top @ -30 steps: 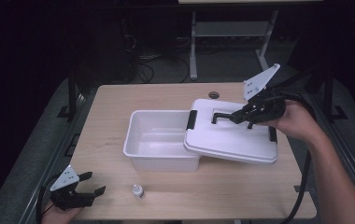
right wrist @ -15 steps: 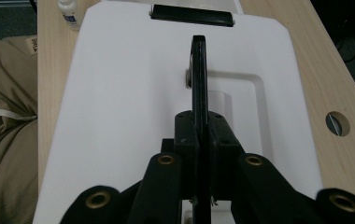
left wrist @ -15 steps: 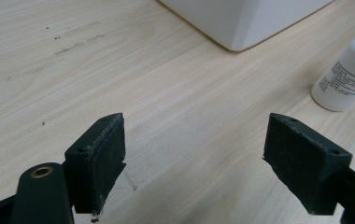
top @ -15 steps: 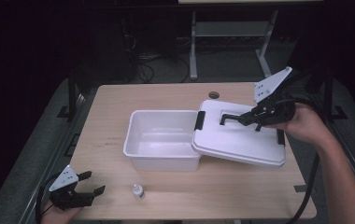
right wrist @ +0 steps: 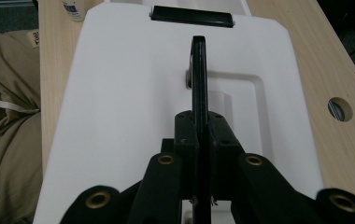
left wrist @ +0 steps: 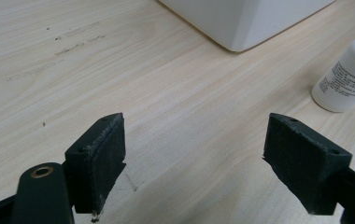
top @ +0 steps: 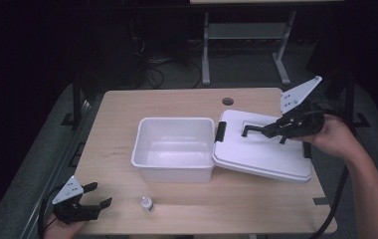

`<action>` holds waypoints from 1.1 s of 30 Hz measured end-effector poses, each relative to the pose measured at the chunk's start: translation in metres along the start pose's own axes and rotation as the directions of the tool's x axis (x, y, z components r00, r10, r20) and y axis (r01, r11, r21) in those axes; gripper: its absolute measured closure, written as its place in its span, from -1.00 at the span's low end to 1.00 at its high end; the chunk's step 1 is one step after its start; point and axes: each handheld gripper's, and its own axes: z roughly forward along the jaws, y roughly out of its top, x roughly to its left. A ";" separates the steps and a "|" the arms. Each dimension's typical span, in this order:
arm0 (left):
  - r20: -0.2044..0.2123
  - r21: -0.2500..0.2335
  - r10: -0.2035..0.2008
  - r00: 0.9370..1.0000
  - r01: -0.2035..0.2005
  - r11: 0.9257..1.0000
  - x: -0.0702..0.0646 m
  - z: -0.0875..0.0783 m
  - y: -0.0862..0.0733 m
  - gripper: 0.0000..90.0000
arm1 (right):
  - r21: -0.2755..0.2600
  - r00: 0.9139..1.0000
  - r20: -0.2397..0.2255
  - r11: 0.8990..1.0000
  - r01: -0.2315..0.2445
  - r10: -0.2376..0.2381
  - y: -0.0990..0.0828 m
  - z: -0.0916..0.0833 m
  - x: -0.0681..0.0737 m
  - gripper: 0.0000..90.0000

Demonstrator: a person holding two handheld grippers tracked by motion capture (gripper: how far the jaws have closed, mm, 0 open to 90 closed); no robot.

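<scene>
An open white bin (top: 174, 175) stands mid-table. Its white lid (top: 261, 154) lies slanted to the right of it, the left edge with a black latch (top: 220, 131) overlapping the bin's right rim. My right gripper (top: 267, 130) is shut on the lid's black handle (top: 250, 130); in the right gripper view the jaws (right wrist: 200, 135) pinch the thin handle (right wrist: 199, 70) above the lid (right wrist: 119, 93). My left gripper (top: 97, 195) rests open at the table's front left corner, nothing between its pads (left wrist: 101, 154). A small white bottle (top: 147, 203) stands just right of it.
The wooden table (top: 177, 99) has a round cable hole (top: 228, 101) at the back right. In the left gripper view the bin's corner (left wrist: 241, 23) and the bottle (left wrist: 348, 79) lie ahead. Dark floor and a desk frame lie beyond the table.
My right gripper has carried the lid rightward and slightly down, off the bin's right side, uncovering more of the bin. The left gripper has stayed put.
</scene>
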 end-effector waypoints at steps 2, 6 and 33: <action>0.000 0.002 0.003 1.000 -0.003 1.000 0.000 0.001 0.000 -0.54 | 0.003 1.000 0.001 1.000 -0.003 0.003 -0.005 -0.001 0.000 0.87; 0.003 0.011 0.006 1.000 -0.006 1.000 -0.001 0.002 0.001 -0.54 | 0.004 1.000 0.001 1.000 -0.006 0.006 -0.010 -0.002 0.000 0.86; 0.003 0.015 0.015 1.000 -0.015 1.000 -0.002 0.002 0.001 -0.53 | 0.010 0.998 -0.012 0.998 -0.066 0.066 -0.057 0.014 0.004 0.86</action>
